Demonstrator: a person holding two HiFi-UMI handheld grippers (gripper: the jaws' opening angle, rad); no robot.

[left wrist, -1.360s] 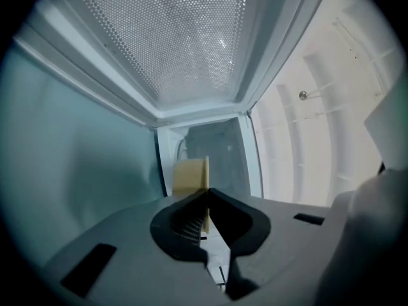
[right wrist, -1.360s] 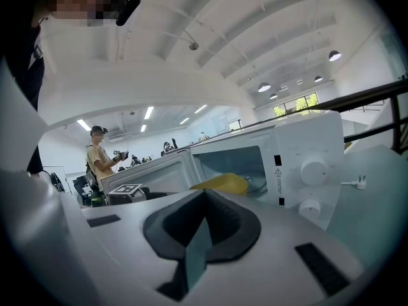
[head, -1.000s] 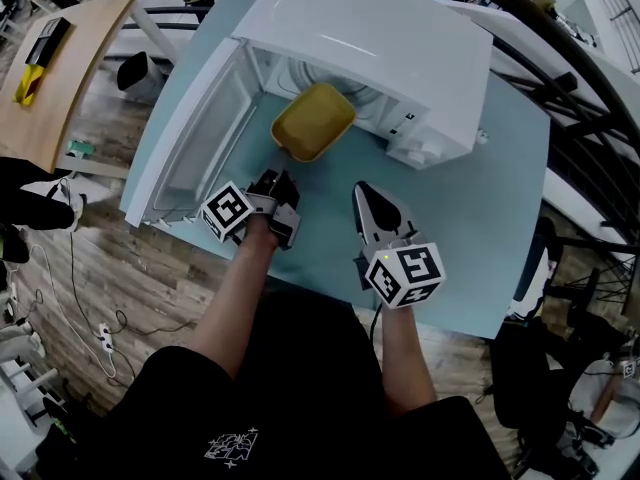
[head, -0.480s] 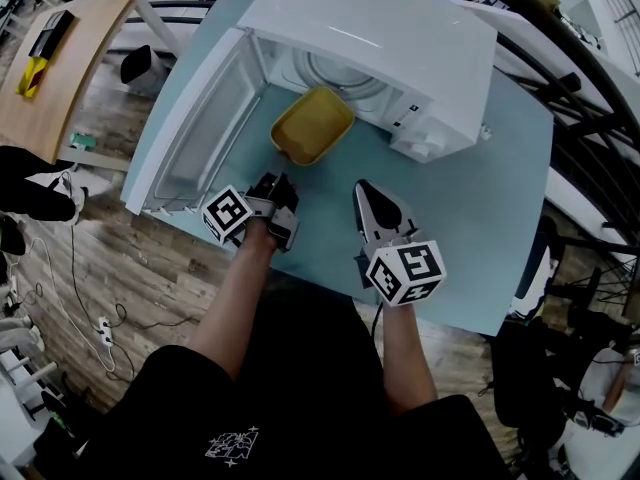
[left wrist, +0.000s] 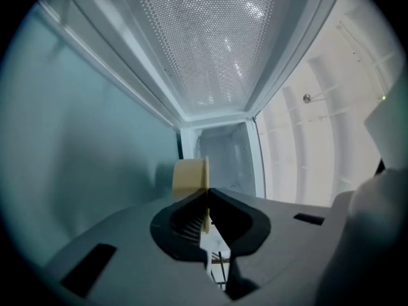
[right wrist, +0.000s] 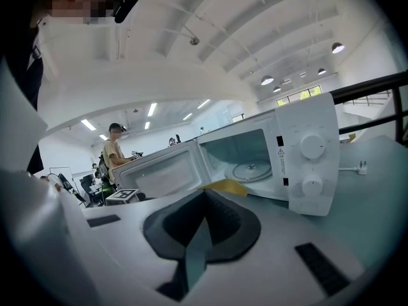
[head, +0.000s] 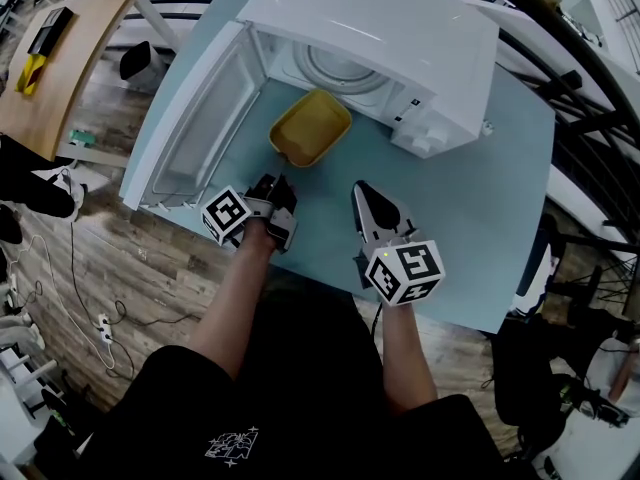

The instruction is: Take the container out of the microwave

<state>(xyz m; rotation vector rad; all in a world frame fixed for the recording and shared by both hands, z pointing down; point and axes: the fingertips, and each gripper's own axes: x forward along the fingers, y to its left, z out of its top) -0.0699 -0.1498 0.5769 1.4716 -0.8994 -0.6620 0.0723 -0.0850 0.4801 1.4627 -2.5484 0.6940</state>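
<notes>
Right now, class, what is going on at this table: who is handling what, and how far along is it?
A person holds a gripper in each hand in front of a white microwave whose door is swung open. The left gripper is shut on the near rim of the yellow container, which lies just outside the cavity, over the table. The right gripper is shut and empty, hanging beside it. Whether the container rests on the table cannot be told.

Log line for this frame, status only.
left gripper shut on container rim | container outside microwave, door open | right gripper shut, empty
</notes>
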